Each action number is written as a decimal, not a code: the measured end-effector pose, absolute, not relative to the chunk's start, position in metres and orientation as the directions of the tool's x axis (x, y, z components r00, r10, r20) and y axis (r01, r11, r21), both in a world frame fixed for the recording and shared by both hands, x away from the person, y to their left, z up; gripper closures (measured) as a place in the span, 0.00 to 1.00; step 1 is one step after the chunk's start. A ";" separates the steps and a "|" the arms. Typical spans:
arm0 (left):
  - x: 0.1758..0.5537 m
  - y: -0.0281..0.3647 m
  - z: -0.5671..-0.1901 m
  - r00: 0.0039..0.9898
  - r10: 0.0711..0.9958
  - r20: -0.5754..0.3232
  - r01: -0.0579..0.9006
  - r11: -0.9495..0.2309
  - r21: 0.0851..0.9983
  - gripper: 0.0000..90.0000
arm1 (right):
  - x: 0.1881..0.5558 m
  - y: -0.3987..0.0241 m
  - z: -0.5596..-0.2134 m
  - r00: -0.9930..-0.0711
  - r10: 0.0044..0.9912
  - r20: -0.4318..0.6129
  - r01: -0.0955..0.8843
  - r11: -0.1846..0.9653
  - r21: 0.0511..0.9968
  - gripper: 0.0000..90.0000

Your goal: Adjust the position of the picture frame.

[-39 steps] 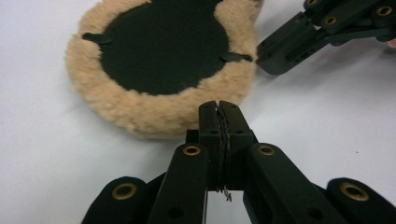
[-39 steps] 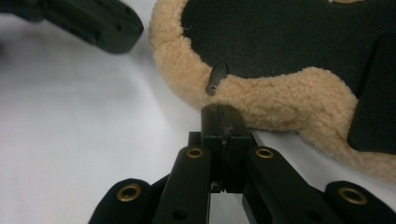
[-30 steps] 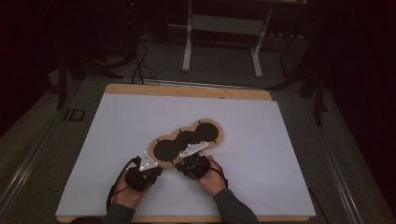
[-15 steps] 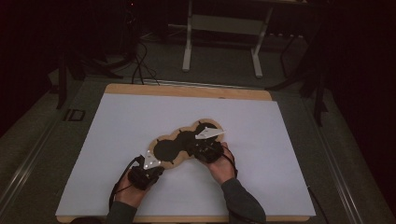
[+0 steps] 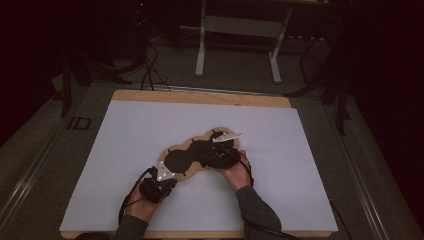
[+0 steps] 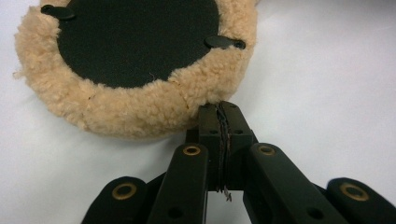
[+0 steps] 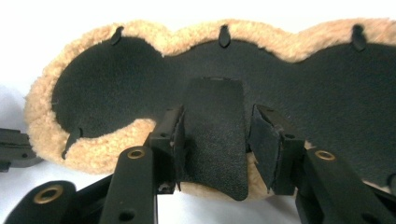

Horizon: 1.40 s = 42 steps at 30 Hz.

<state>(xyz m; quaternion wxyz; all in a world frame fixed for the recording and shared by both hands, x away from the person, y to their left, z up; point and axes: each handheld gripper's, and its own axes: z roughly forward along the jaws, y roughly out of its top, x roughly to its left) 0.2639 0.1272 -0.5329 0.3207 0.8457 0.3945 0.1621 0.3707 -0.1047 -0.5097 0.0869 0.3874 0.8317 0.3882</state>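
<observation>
item: fleece-edged black pad (image 5: 192,155), lower centre of white table (image 5: 300,150). left gripper (image 6: 219,122) pinched on its fleece rim; right gripper (image 7: 219,140), jaws just opening, straddles loose black flap (image 7: 215,135). flap unfastened; work appears midway.

**Fleece pad on white sheet, both grippers at its near edge**

A tan-rimmed, black-centred lobed pad (image 5: 192,154) lies on the white sheet (image 5: 125,150) covering the wooden table (image 5: 200,97). Left gripper (image 5: 162,172) meets the pad's near-left end. Right gripper (image 5: 220,150) sits over its right lobe, jaws just opening.
</observation>
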 end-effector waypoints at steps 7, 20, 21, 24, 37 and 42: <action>0.265 0.127 -0.533 0.635 0.772 0.021 0.565 -0.483 0.669 1.00 | 0.373 -0.103 -0.510 -0.681 0.707 0.189 0.605 0.399 0.689 0.60; 0.268 0.135 -0.532 0.592 0.805 0.022 0.596 -0.457 0.660 1.00 | 0.370 -0.101 -0.509 -0.674 0.708 0.210 0.625 0.395 0.674 0.63; 0.268 0.136 -0.532 0.582 0.813 0.028 0.602 -0.454 0.657 1.00 | 0.369 -0.100 -0.509 -0.678 0.705 0.209 0.623 0.400 0.673 0.63; 0.272 0.143 -0.532 0.549 0.836 0.026 0.623 -0.429 0.654 1.00 | 0.367 -0.097 -0.508 -0.690 0.694 0.207 0.618 0.415 0.667 0.64; 0.289 0.169 -0.532 0.470 0.881 -0.050 0.674 -0.321 0.665 1.00 | 0.362 -0.085 -0.507 -0.735 0.648 0.201 0.587 0.460 0.666 0.67; 0.289 0.176 -0.530 0.445 0.893 -0.065 0.685 -0.293 0.667 1.00 | 0.367 -0.099 -0.506 -0.714 0.671 0.200 0.590 0.423 0.688 0.62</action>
